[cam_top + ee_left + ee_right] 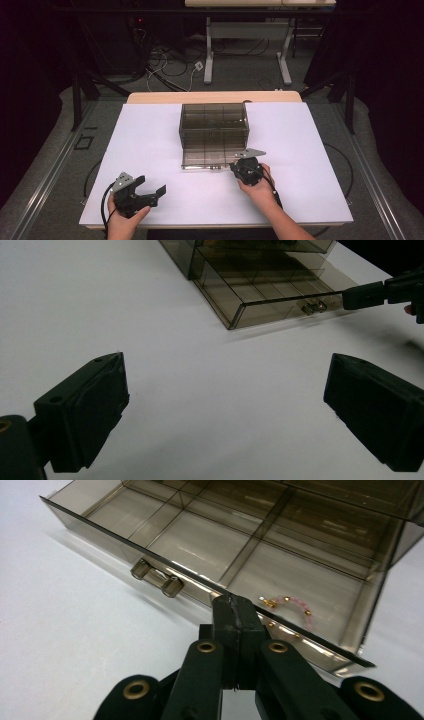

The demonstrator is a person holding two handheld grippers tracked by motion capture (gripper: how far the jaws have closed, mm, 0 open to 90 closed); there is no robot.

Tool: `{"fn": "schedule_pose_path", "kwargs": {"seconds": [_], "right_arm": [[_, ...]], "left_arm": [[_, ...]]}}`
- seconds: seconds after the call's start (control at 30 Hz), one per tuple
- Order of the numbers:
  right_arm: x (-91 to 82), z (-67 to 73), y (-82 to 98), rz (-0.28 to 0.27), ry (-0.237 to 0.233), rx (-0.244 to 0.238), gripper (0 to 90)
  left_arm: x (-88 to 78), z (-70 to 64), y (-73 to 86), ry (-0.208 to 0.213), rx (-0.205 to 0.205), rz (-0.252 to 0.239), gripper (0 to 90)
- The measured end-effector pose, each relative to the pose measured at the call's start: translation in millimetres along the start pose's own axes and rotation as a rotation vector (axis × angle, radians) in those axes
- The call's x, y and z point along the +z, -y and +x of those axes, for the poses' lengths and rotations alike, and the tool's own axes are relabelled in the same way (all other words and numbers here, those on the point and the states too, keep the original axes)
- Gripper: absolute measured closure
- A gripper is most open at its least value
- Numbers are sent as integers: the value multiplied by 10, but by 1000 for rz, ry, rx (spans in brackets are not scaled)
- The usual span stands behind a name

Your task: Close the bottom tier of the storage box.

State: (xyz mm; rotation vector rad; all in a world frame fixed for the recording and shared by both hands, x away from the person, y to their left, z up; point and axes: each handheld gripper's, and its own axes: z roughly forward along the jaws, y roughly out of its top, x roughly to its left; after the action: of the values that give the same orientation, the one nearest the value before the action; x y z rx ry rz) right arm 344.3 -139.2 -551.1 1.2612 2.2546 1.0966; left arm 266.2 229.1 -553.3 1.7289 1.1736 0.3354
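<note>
A smoky clear drawer box (214, 117) stands at the middle of the white table (145, 135). Its lower drawer (209, 156) (200, 540) is pulled out toward me, and a small clear handle (156, 577) (315, 306) sits on its front. A pink bracelet with gold beads (292, 611) lies in the drawer's near right compartment. My right gripper (236, 166) (234, 606) (357, 296) is shut, with its tips at the top rim of the drawer's front wall, right of the handle; nothing shows between the jaws. My left gripper (150, 186) (225, 405) stands open and holds nothing over bare table at the front left.
The drawer is split into several compartments by dividers. The table's front edge runs close under both hands. Beyond the far edge are a floor with cables (170, 65) and another table's legs (209, 55).
</note>
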Motion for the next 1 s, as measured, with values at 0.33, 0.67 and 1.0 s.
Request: {"fn": "schedule_pose_path", "kwargs": {"seconds": [0.33, 0.67, 1.0], "right_arm": [[75, 53, -42, 49, 4, -18, 900], [182, 94, -71, 36, -7, -9, 900], [298, 133, -186, 27, 3, -1, 900]], "left_arm": [[-16, 21, -3, -5, 1, -3, 41], [-14, 22, -2, -5, 2, -1, 41], [-23, 36, -3, -7, 2, -3, 42]]}}
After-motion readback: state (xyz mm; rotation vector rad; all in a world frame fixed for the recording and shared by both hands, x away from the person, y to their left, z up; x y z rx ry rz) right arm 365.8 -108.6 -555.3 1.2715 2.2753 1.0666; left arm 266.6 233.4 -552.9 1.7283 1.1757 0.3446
